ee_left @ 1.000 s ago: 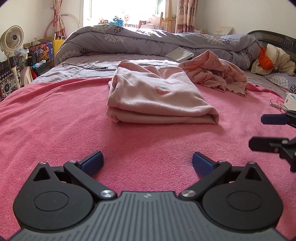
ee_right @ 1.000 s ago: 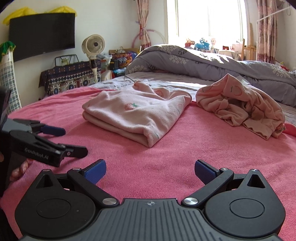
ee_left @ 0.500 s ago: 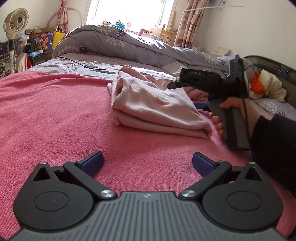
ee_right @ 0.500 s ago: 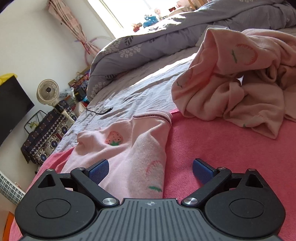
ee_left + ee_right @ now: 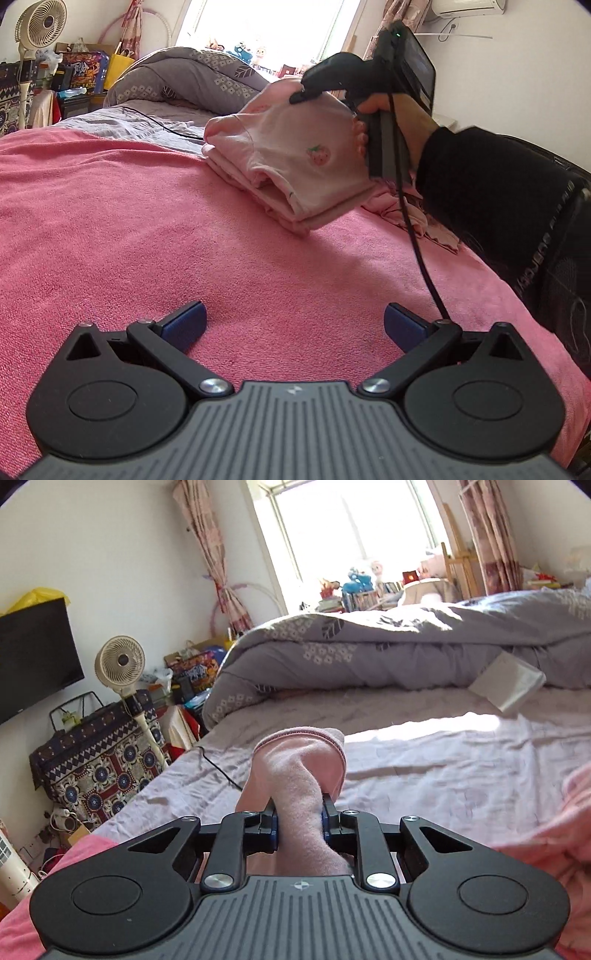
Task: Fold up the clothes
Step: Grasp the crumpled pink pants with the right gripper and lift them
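Observation:
A folded pink strawberry-print garment (image 5: 295, 162) lies on the pink blanket (image 5: 129, 240), its far right part lifted. My right gripper (image 5: 299, 825) is shut on a bunched pink fold of that garment (image 5: 301, 771); it also shows in the left wrist view (image 5: 306, 94), held by a hand at the garment's far edge. My left gripper (image 5: 293, 326) is open and empty, low over the blanket in front of the garment. A second crumpled pink garment (image 5: 417, 221) lies partly hidden behind the right arm; it also shows at the right wrist view's right edge (image 5: 554, 830).
A grey patterned quilt (image 5: 406, 653) is heaped at the far side of the bed. A black cable (image 5: 159, 122) runs across the grey sheet (image 5: 443, 760). A white fan (image 5: 120, 664), a patterned bag (image 5: 96, 749) and boxes stand to the left of the bed.
My right gripper moved over the folded garment, closed on its far edge and lifted it. My left gripper stayed open and shifted a little left.

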The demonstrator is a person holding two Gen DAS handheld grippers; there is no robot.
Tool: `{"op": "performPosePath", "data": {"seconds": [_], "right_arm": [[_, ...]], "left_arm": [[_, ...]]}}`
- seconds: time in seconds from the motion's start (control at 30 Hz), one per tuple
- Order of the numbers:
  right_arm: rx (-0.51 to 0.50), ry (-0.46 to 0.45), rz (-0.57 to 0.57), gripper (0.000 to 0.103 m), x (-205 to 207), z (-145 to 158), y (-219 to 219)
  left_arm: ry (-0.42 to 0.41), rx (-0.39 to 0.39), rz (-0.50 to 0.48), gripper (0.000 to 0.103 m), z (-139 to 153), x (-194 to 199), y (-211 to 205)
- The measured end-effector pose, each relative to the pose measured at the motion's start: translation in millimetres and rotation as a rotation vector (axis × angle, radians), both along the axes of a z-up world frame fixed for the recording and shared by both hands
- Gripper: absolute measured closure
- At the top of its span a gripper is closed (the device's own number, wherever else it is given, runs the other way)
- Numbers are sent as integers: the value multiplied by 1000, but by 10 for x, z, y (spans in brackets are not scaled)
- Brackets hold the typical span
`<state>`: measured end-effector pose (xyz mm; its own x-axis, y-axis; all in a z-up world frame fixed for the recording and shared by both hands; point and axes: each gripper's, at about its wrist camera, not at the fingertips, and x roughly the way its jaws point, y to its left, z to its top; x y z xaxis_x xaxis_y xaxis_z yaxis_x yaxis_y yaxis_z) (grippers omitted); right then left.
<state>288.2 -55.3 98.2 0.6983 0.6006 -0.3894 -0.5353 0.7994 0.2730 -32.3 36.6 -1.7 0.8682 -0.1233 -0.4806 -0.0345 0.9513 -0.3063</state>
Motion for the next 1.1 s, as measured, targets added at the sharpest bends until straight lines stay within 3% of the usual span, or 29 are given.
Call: {"op": "performPosePath", "data": {"seconds": [0.1, 0.17, 0.2, 0.23, 0.3, 0.37, 0.4, 0.47, 0.53, 0.6, 0.7, 0.77, 0.9, 0.97, 1.0, 1.03, 1.1], "right_arm": [[-11, -79, -13, 81, 326, 133, 298], [-33, -63, -93, 78, 596, -8, 396], [-51, -36, -146, 66, 750, -131, 430], [-82, 2, -181, 38, 851, -291, 432], [-202, 83, -231, 14, 931, -720, 426], [-264, 82, -221, 14, 831, -998, 345], [-227, 60, -188, 14, 730, -1017, 234], [-134, 50, -147, 8, 548, -895, -43], [-103, 18, -128, 4, 351, -718, -340], [-147, -97, -180, 1, 81, -558, -653], [-297, -324, -364, 0, -256, -419, -1071], [-474, -425, -495, 0, -260, -506, -1198], [-597, -179, -504, 0, 304, -846, -1299], [-556, -35, -521, 1, 572, -975, -1347], [-530, 9, -557, 13, 646, -953, -1346], [-526, 29, -588, 42, 651, -887, -1336], [-492, 47, -615, 58, 583, -700, -1376]], "left_arm": [[1, 2, 1, 0, -5, 2, -4], [0, 1, 1, 0, -9, 1, -4], [-1, -1, 1, 0, -9, 0, -1], [-2, -2, 1, 0, -10, -2, 1], [-2, -3, 1, 0, -11, -3, 0], [-2, -4, 1, 0, -7, -4, -3], [-2, -5, 1, 0, -4, -5, -3], [-1, -5, 2, 0, -4, -5, -2], [0, -3, 2, 0, -7, 2, 6], [1, -2, 3, 0, -14, 2, 9], [1, -4, 4, 0, -2, 0, 4], [1, -5, 5, 0, -2, 1, 2], [4, -7, 6, 0, -2, 7, 6], [2, -15, 4, 0, -4, 0, 18], [1, -20, 2, 0, -6, -4, 25], [-2, -29, 0, 0, -9, -7, 38], [-15, -69, -7, 0, -23, -16, 95]]}}
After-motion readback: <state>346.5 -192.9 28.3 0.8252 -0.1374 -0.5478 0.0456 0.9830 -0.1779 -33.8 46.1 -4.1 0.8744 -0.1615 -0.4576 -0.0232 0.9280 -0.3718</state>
